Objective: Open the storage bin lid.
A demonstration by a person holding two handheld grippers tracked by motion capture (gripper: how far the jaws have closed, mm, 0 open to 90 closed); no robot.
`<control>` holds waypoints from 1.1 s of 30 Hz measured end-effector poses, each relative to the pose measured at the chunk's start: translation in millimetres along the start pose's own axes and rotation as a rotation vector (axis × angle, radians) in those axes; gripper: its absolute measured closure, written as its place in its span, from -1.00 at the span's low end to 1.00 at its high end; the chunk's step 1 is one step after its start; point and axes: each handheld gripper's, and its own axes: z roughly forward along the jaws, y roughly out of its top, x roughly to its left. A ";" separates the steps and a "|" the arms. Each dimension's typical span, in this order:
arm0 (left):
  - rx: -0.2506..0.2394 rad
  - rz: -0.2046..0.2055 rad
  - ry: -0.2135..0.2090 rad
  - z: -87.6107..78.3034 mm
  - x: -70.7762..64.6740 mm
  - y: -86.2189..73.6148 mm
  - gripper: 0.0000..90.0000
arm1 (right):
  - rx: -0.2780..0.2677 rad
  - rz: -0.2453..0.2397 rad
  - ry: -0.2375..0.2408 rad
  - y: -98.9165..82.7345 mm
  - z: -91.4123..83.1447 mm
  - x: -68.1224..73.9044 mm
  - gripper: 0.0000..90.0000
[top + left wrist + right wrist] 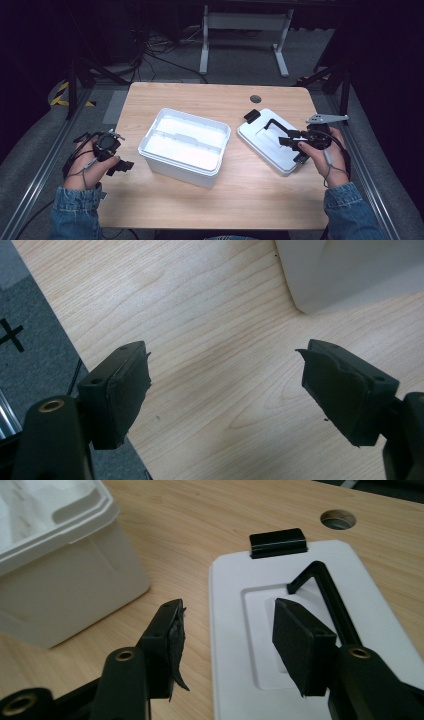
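A white open box (184, 146) stands in the middle of the wooden table (215, 200), and its near corner (345, 275) shows in the left gripper view. Its white lid (267, 140) lies flat to the right, with a black handle (325, 597) and a black latch (278, 542). My right gripper (292, 141) hovers open over the lid's near edge; its jaws stand apart astride that edge (227, 635), holding nothing. My left gripper (122, 165) rests open at the table's left edge, apart from the box, with bare wood between its jaws (225, 390).
A round cable hole (255, 98) sits at the table's back right. Grey floor and a metal rail (35, 175) run along the left side. A white table frame (245, 30) stands behind on the floor with cables.
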 end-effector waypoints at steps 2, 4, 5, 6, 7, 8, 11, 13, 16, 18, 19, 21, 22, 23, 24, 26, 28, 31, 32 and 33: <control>-0.003 -0.012 -0.009 0.0 -0.5 0.0 -0.55 | 0.001 -0.007 0.015 -2.0 -1.6 7.2 0.08; -0.002 -0.015 -0.010 -0.1 -0.4 -0.2 -0.55 | 0.006 -0.013 0.035 -4.7 -2.5 14.7 0.11; -0.001 -0.015 -0.010 -0.2 -0.3 -0.3 -0.55 | 0.010 -0.014 0.048 -6.3 -2.7 18.4 0.11; -0.004 -0.013 -0.010 -0.1 -0.1 -0.4 -0.55 | 0.014 -0.019 0.062 -8.1 -2.8 21.9 0.12; -0.003 -0.014 -0.008 -0.1 -0.1 -0.5 -0.55 | 0.010 -0.023 0.075 -10.1 -3.3 25.7 0.12; -0.001 -0.014 -0.009 0.0 -0.3 -0.5 -0.55 | 0.004 -0.028 0.088 -12.1 -4.0 29.4 0.12; -0.003 -0.003 -0.002 0.3 -0.5 0.5 -0.55 | 0.020 -0.043 0.104 -16.2 -3.6 39.3 0.13; -0.001 -0.003 -0.007 0.4 -1.0 0.7 -0.55 | 0.037 -0.062 0.103 -16.8 -4.0 43.3 0.13; 0.003 -0.009 -0.006 0.3 -1.4 1.0 -0.55 | 0.041 -0.069 0.117 -17.8 -5.0 51.6 0.13; 0.000 0.003 -0.001 -0.1 -0.5 1.3 -0.55 | 0.047 -0.080 0.121 -18.4 -3.4 54.8 0.13; 0.002 -0.001 -0.003 -0.2 -0.7 1.2 -0.55 | 0.054 -0.082 0.123 -19.1 -1.3 56.8 0.13; -0.001 0.011 0.003 -0.2 0.1 1.5 -0.55 | 0.070 -0.083 0.131 -20.8 3.0 59.4 0.13; 0.000 0.005 -0.002 -0.1 -0.2 1.2 -0.55 | 0.075 -0.086 0.131 -21.6 4.9 60.2 0.13; 0.001 -0.014 -0.013 0.2 -1.2 0.7 -0.55 | 0.091 -0.091 0.133 -23.7 9.1 62.3 0.13; -0.001 -0.005 -0.012 0.3 -0.2 0.8 -0.55 | 0.096 -0.095 0.132 -24.4 10.8 63.1 0.13; 0.000 -0.006 -0.013 0.0 0.0 0.7 -0.55 | 0.102 -0.094 0.135 -25.1 12.4 64.5 0.13; -0.003 -0.009 -0.015 -0.2 0.1 0.6 -0.55 | 0.106 -0.108 0.133 -26.5 16.0 66.9 0.13; -0.003 -0.012 -0.019 -0.7 -0.2 0.9 -0.55 | 0.099 -0.124 0.135 -29.4 21.0 70.3 0.13; -0.006 -0.015 -0.025 -0.8 -0.2 1.0 -0.55 | 0.099 -0.127 0.133 -31.5 23.6 71.9 0.13; -0.011 -0.022 -0.033 -0.8 -0.7 1.0 -0.54 | 0.099 -0.126 0.143 -33.3 26.2 73.1 0.13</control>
